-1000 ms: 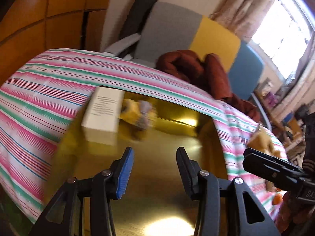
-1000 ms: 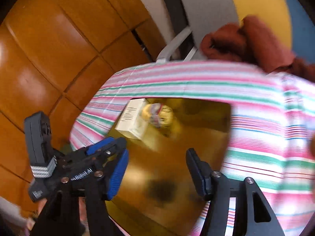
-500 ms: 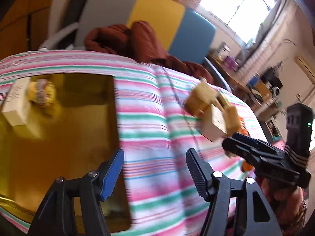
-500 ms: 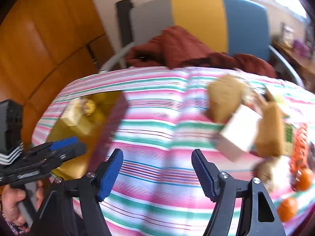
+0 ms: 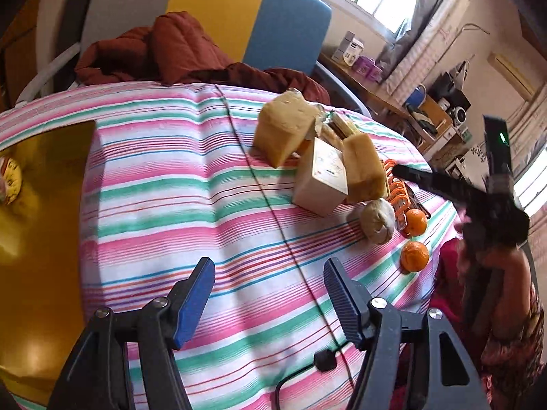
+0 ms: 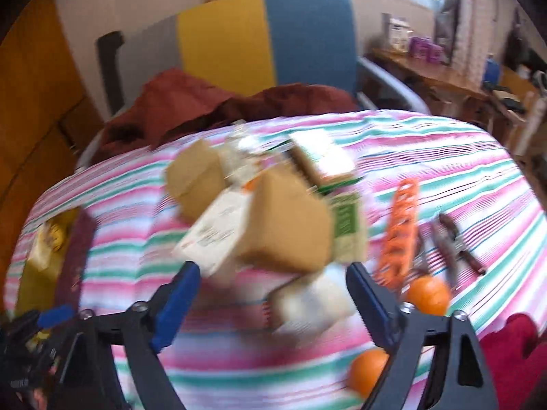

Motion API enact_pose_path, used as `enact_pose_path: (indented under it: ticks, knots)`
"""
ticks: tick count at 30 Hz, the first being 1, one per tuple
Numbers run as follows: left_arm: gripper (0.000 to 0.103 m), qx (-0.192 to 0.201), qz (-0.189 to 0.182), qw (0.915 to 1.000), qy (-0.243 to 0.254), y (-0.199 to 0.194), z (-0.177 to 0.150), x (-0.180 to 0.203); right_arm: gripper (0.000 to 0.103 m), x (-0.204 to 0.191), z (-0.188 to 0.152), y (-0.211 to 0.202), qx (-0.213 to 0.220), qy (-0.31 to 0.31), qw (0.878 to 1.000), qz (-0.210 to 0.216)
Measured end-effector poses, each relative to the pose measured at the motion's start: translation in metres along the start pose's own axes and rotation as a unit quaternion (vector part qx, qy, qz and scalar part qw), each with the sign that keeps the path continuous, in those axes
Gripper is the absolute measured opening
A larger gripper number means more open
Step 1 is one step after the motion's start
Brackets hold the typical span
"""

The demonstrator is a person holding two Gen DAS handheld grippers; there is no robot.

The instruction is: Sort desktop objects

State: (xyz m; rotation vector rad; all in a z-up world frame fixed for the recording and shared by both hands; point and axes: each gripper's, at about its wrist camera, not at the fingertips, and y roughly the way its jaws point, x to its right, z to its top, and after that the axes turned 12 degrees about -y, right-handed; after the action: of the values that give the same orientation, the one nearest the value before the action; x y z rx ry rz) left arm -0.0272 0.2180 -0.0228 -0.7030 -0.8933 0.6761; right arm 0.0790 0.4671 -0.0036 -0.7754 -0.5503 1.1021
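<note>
A pile of tan packages [image 5: 283, 130] and a white box [image 5: 321, 177] stands on the striped tablecloth [image 5: 191, 184], with a pale round bun [image 5: 377, 220] and two oranges [image 5: 414, 256] beside it. My left gripper [image 5: 267, 273] hangs open over bare cloth, short of the pile, with nothing between its fingers. My right gripper [image 6: 273, 273] is over the blurred pile [image 6: 283, 225]. Its jaws are opening and the pale bun [image 6: 307, 307] lies on the cloth below the gap, unpressed. A gold tray [image 5: 44, 205] at the left holds a yellow item [image 5: 10, 179].
An orange clip strip [image 6: 400, 225] and dark hand tools [image 6: 451, 249] lie right of the pile. A chair with a rust-red cloth [image 5: 164, 51] stands behind the table. A person's patterned clothing [image 5: 512, 324] is at the right edge. A cable [image 5: 294, 376] trails near my left gripper.
Both views have swung right, from the gold tray to the pile of packages. Both grippers' jaws stand wider apart than a second ago. The right gripper came closer to the pile.
</note>
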Motion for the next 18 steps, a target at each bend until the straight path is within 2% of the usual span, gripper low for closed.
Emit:
enact_pose_path:
  ticks: [4, 8, 11, 12, 13, 14, 18]
  knots:
    - [0.067, 0.000, 0.008, 0.9998, 0.016, 0.009, 0.004, 0.013, 0.086, 0.027, 0.018, 0.019, 0.005, 0.022, 0.999, 0.023]
    - [0.067, -0.005, 0.008, 0.9995, 0.030, 0.019, 0.009, 0.026, 0.084, 0.031, 0.024, 0.044, -0.019, 0.036, 0.998, 0.047]
    - [0.067, -0.003, 0.006, 0.9991, 0.042, 0.027, 0.017, 0.038, 0.084, 0.038, 0.017, 0.063, -0.053, 0.061, 0.995, 0.065]
    - [0.067, -0.001, 0.006, 0.9989, 0.046, 0.030, 0.021, 0.043, 0.079, 0.042, 0.014, 0.068, -0.063, 0.072, 0.992, 0.078]
    - [0.067, -0.001, 0.006, 0.9988, 0.049, 0.034, 0.023, 0.048, 0.068, 0.046, 0.011, 0.071, -0.066, 0.085, 0.990, 0.096]
    - [0.067, -0.004, 0.004, 0.9985, 0.054, 0.039, 0.026, 0.052, 0.068, 0.052, 0.007, 0.073, -0.066, 0.108, 0.985, 0.121]
    - [0.067, -0.015, 0.002, 0.9969, 0.077, 0.063, 0.034, 0.071, 0.062, 0.060, 0.002, 0.066, -0.055, 0.132, 0.982, 0.123]
